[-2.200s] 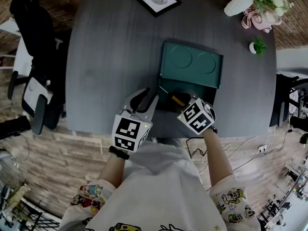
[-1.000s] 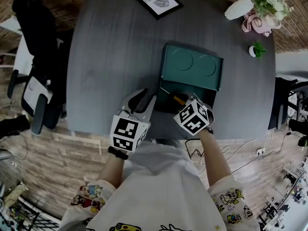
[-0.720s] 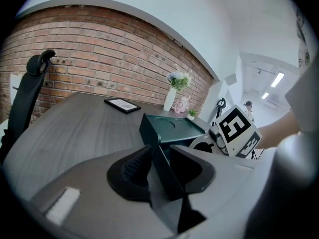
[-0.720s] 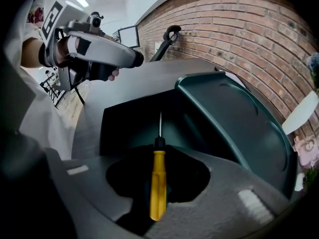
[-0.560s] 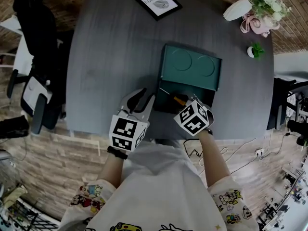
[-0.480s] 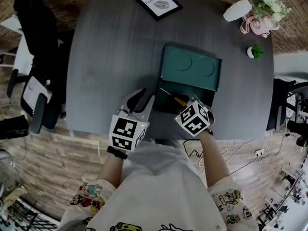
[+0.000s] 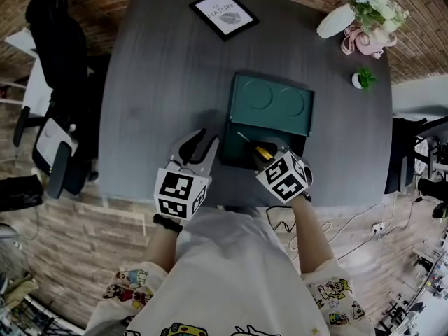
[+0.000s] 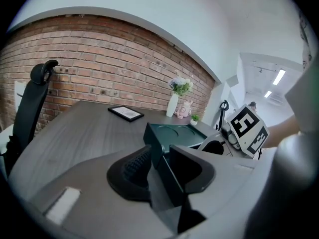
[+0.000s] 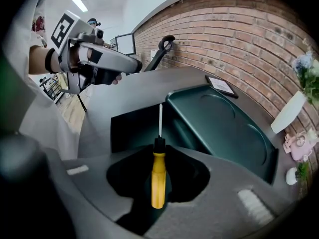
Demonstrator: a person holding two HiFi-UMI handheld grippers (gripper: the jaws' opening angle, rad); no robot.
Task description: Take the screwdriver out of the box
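A dark green box [image 7: 246,149] stands open on the grey table [image 7: 161,82], its lid [image 7: 274,105] laid back on the far side. My left gripper [image 7: 204,146] holds the box's near left wall [image 8: 158,156], one jaw on each side of it. My right gripper [image 7: 266,152] is shut on the yellow handle of the screwdriver [image 9: 158,176]. It hovers over the box's open compartment [image 9: 132,126]. The metal shaft [image 9: 160,119] points out past the jaws toward the left gripper [image 9: 102,59]. In the head view the screwdriver [image 7: 256,148] sits over the box's near right part.
A framed picture [image 7: 224,14] lies at the table's far side. A white vase with flowers [image 7: 337,18], a pink ornament [image 7: 360,42] and a small potted plant [image 7: 361,80] stand at the far right. A black office chair [image 7: 52,54] is at the left. The table's near edge is just under the grippers.
My right gripper has lifted a little with the screwdriver in it, and more of the shaft shows above the box. The left gripper stays on the box wall.
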